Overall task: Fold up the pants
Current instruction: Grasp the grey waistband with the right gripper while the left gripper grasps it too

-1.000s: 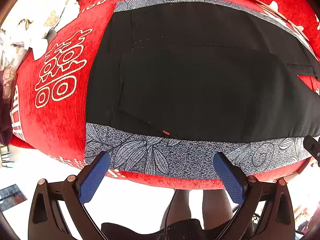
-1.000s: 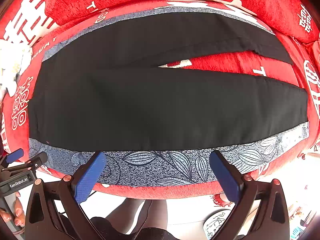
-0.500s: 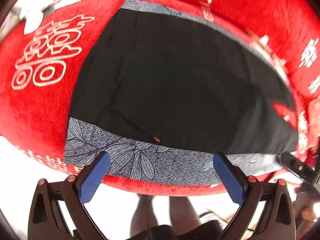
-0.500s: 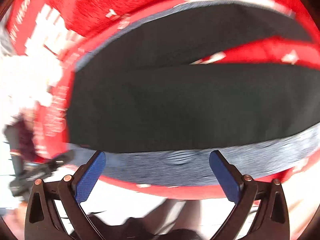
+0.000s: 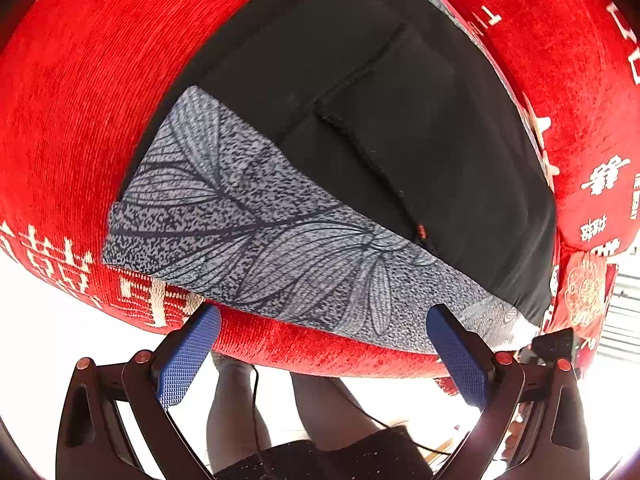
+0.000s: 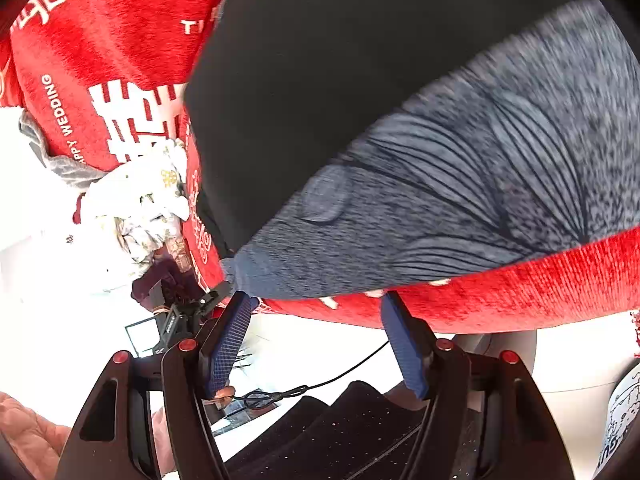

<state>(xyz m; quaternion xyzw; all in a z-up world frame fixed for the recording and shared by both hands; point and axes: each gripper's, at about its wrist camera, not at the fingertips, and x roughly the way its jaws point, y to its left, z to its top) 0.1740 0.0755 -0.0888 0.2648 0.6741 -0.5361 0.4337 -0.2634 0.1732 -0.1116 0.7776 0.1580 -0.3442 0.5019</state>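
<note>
Black pants [image 5: 400, 112] lie flat on a grey leaf-print cloth [image 5: 248, 232] over a red sofa. In the left wrist view their waist end with a back pocket and a small red tag [image 5: 420, 232] is near. My left gripper [image 5: 320, 344] is open and empty, just off the sofa's front edge. In the right wrist view the pants [image 6: 340, 80] fill the top. My right gripper [image 6: 316, 332] is open and empty, narrower than before, at the front edge below the grey cloth [image 6: 460, 200].
The red sofa cover [image 5: 80, 100] bears white characters. A crumpled white floral cloth [image 6: 136, 208] lies at the sofa's left end. The other gripper shows at the right edge [image 5: 556, 344] and lower left [image 6: 180, 316]. The person's legs are below.
Both grippers swung in closer to the sofa's front edge and tilted. The left one turned towards the waist end. The right one's jaws narrowed. The pants have not moved.
</note>
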